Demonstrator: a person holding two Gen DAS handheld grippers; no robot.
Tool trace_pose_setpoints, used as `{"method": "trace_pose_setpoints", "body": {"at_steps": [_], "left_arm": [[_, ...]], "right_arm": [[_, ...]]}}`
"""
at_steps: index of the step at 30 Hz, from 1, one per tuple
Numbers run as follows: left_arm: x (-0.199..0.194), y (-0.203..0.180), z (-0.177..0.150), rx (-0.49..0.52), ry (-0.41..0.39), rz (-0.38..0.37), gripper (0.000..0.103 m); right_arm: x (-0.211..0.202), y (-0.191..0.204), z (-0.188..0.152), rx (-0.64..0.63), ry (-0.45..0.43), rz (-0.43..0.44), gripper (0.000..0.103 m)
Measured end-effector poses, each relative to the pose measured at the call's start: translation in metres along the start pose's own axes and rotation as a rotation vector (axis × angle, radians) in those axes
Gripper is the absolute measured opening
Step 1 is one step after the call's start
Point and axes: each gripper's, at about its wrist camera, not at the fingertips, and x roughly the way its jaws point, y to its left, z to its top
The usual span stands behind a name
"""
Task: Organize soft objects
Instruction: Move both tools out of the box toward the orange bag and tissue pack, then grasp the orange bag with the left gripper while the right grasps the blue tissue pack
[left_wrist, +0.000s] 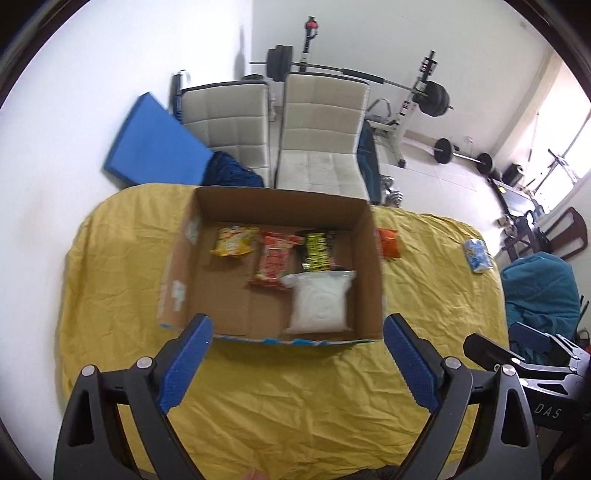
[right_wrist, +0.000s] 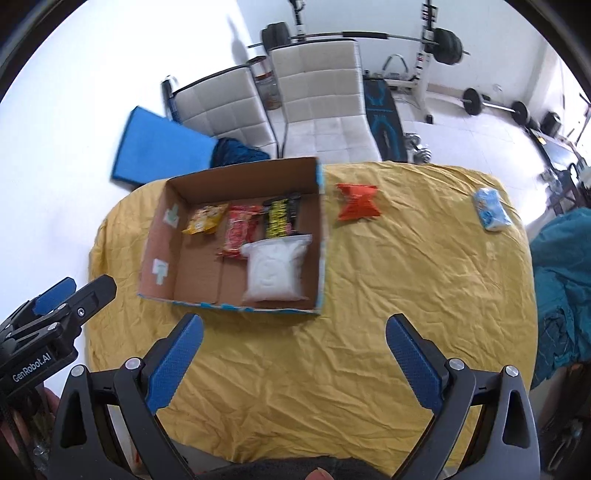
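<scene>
An open cardboard box (left_wrist: 365, 266) (right_wrist: 321, 236) stands on the yellow cloth. Inside lie a yellow packet (left_wrist: 232, 240) (right_wrist: 204, 219), a red packet (left_wrist: 275, 264) (right_wrist: 238, 232), a black-and-yellow packet (left_wrist: 317, 249) (right_wrist: 280, 218) and a white bag (left_wrist: 320, 301) (right_wrist: 273, 271). An orange packet (left_wrist: 388, 243) (right_wrist: 357, 202) and a light blue packet (left_wrist: 477, 254) (right_wrist: 493, 208) lie on the cloth right of the box. My left gripper (left_wrist: 297, 345) is open and empty, just in front of the box. My right gripper (right_wrist: 294, 341) is open and empty, in front of the box's right corner.
The table under the yellow cloth (left_wrist: 295, 398) (right_wrist: 406, 295) has two white chairs (left_wrist: 317, 140) (right_wrist: 321, 96) behind it. A blue mat (left_wrist: 155, 144) leans on the wall. A teal cloth (right_wrist: 565, 288) lies at the right. Weight equipment (left_wrist: 432, 96) stands at the back.
</scene>
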Motion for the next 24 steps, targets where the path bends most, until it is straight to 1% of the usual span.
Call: {"method": "trace_pose_setpoints", "body": {"at_steps": [1,3,4,6,8,11,14,15,16,18,19,21,23,24], "left_arm": [[0.004,-0.011,0.004,0.011,0.000,-0.007,0.095],[0.022,-0.044,0.016,0.046,0.015,-0.035,0.095],[0.028,-0.053,0.020,0.055,0.017,-0.040,0.095],[0.048,-0.083,0.033,0.089,0.043,-0.052,0.095],[0.074,-0.113,0.050,0.118,0.079,-0.083,0.095],[0.117,-0.151,0.076,0.162,0.165,-0.106,0.095],[0.166,-0.178,0.103,0.185,0.263,-0.089,0.095],[0.180,-0.183,0.110,0.191,0.284,-0.078,0.095],[0.204,-0.191,0.120,0.204,0.326,-0.058,0.095],[0.237,-0.200,0.132,0.226,0.383,-0.016,0.095],[0.249,-0.201,0.135,0.233,0.403,-0.007,0.095],[0.285,-0.202,0.148,0.242,0.461,0.032,0.095],[0.308,-0.199,0.155,0.232,0.495,0.049,0.094],[0.322,-0.199,0.158,0.231,0.521,0.071,0.093]], "right_arm": [[-0.001,-0.017,0.002,0.027,0.002,-0.009,0.101],[-0.002,-0.046,0.006,0.069,-0.001,-0.030,0.101],[-0.002,-0.068,0.009,0.095,-0.005,-0.050,0.101],[-0.003,-0.101,0.014,0.137,-0.008,-0.079,0.101],[-0.002,-0.139,0.021,0.169,-0.014,-0.130,0.101],[0.008,-0.192,0.032,0.214,-0.004,-0.185,0.101],[0.026,-0.246,0.045,0.257,0.022,-0.224,0.101],[0.034,-0.262,0.050,0.268,0.042,-0.227,0.101],[0.042,-0.277,0.055,0.279,0.057,-0.216,0.101],[0.062,-0.308,0.068,0.294,0.092,-0.211,0.101],[0.070,-0.317,0.073,0.292,0.108,-0.215,0.101],[0.093,-0.339,0.084,0.303,0.152,-0.210,0.101],[0.116,-0.356,0.095,0.304,0.195,-0.192,0.101],[0.125,-0.361,0.100,0.304,0.211,-0.194,0.101]]}}
